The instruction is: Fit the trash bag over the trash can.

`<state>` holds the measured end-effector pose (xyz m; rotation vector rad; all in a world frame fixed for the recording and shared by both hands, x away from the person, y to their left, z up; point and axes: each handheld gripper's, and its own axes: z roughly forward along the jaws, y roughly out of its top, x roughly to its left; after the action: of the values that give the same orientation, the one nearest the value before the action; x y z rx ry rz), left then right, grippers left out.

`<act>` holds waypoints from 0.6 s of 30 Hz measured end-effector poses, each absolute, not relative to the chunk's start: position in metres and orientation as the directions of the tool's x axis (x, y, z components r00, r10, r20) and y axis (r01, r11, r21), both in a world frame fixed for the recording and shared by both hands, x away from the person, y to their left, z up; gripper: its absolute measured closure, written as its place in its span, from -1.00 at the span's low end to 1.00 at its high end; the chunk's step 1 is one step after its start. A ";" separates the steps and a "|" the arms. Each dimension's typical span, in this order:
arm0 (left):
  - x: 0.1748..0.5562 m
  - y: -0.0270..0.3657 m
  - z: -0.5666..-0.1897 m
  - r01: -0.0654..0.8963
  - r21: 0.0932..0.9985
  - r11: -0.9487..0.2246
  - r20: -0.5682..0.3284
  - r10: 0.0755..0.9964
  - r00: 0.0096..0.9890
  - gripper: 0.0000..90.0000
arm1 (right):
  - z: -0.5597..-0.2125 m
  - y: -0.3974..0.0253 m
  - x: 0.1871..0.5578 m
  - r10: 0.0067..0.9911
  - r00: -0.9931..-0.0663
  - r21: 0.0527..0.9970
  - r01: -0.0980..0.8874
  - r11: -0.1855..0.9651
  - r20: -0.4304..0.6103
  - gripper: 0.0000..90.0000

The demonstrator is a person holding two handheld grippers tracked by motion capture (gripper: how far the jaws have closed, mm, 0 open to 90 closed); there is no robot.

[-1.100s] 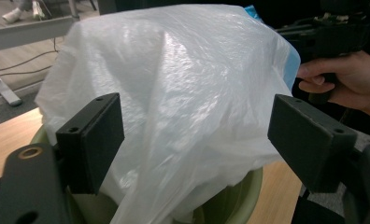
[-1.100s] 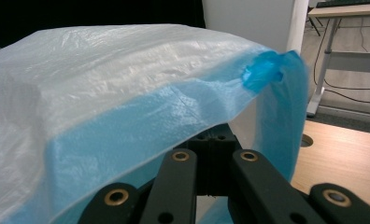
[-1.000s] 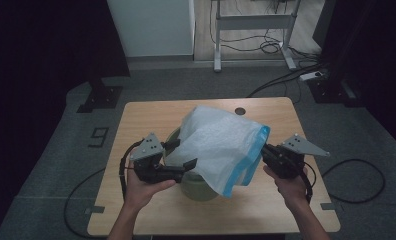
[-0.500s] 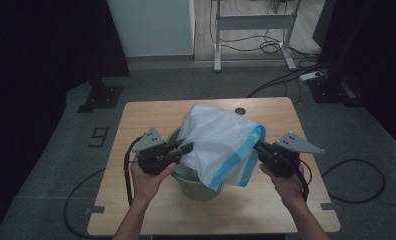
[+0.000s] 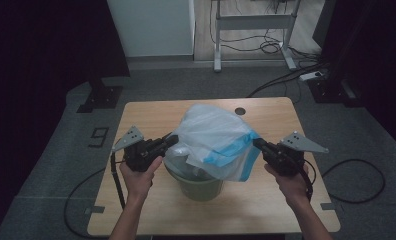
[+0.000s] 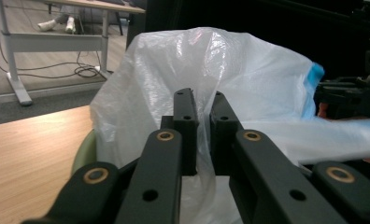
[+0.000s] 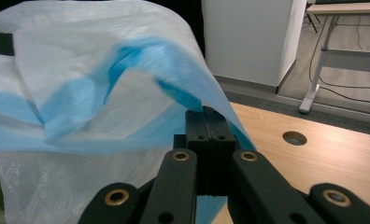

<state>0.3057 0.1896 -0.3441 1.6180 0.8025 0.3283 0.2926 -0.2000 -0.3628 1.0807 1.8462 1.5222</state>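
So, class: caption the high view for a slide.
Two handheld grippers stretch a white, blue-edged plastic bag over a green bin.

Thin translucent white plastic bag [image 5: 212, 135], milky, with a bright blue band along the hem nearest the right black two-jaw gripper [image 5: 258, 145]. Round olive-green plastic bin [image 5: 198, 186] below the bag. Left black two-jaw gripper [image 5: 172, 140]: brass-coloured rivets. Light wooden table [image 5: 151, 112], pale grain.

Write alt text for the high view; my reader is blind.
Two hand-held grippers, left and right, hold opposite sides of a white bag with a blue edge over a green bin on a wooden table. Cables lie on the grey floor around it.
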 end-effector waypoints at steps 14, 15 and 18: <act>0.304 0.207 -0.362 0.376 0.926 -0.027 -0.256 0.687 0.680 0.88 | -0.369 -0.216 0.293 0.841 -0.534 0.961 0.268 0.064 0.092 0.99; 0.302 0.209 -0.365 0.381 0.924 -0.031 -0.257 0.688 0.679 0.88 | -0.369 -0.216 0.293 0.839 -0.536 0.961 0.267 0.064 0.093 0.99; 0.300 0.211 -0.370 0.394 0.918 -0.037 -0.263 0.688 0.677 0.88 | -0.369 -0.214 0.294 0.836 -0.542 0.962 0.264 0.067 0.091 0.99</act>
<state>0.3001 0.2111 -0.3704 1.6577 0.8919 0.2960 0.2941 -0.2137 -0.3693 1.0910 1.8509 1.4957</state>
